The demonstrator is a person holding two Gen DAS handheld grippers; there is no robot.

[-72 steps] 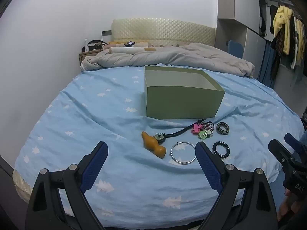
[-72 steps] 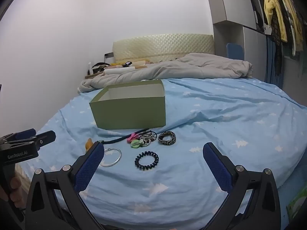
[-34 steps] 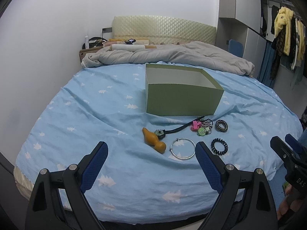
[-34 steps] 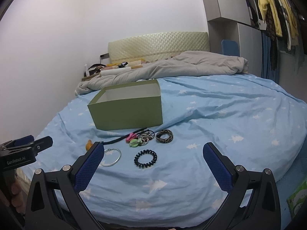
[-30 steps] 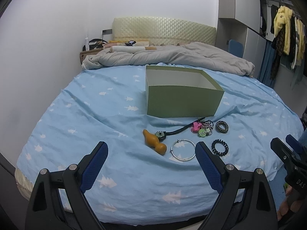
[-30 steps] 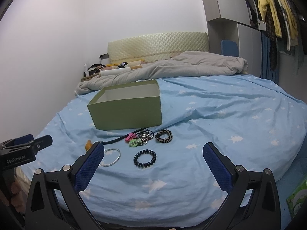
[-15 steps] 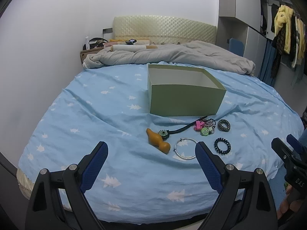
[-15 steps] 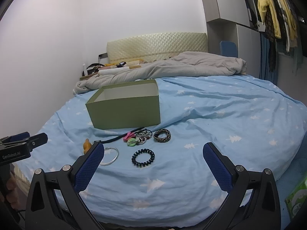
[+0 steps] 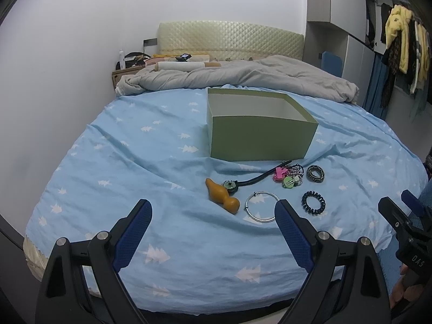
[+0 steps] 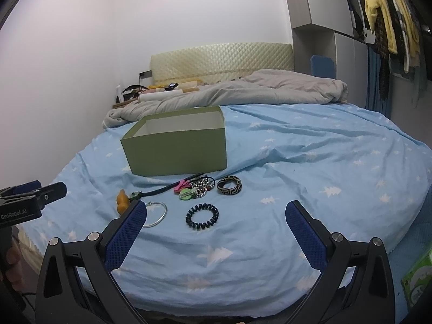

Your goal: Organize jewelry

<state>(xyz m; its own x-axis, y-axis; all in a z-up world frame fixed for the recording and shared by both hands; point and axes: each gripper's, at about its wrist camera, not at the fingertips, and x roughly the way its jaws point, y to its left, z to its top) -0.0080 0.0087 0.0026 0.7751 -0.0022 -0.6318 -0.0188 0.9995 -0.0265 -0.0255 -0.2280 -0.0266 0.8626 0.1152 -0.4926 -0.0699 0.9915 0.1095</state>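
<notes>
Both my tongs wide open, nothing held, above bed's near edge.
L gripper [image 9: 213,213] & R gripper [image 10: 216,214]: bare blue sheet [image 9: 121,162] left of green box [image 9: 259,140]; only R view shows green packet [image 10: 418,278] on floor.

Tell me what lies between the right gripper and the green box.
In the right wrist view, the black spiral hair tie lies between the right gripper and the green box, with the beaded trinket cluster beyond it.

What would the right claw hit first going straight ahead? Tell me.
Likely the black coil tie on the bedsheet: it lies just ahead between the open right claw's tips. Past it sit the patterned bangle and the box. Depth is uncertain.
</notes>
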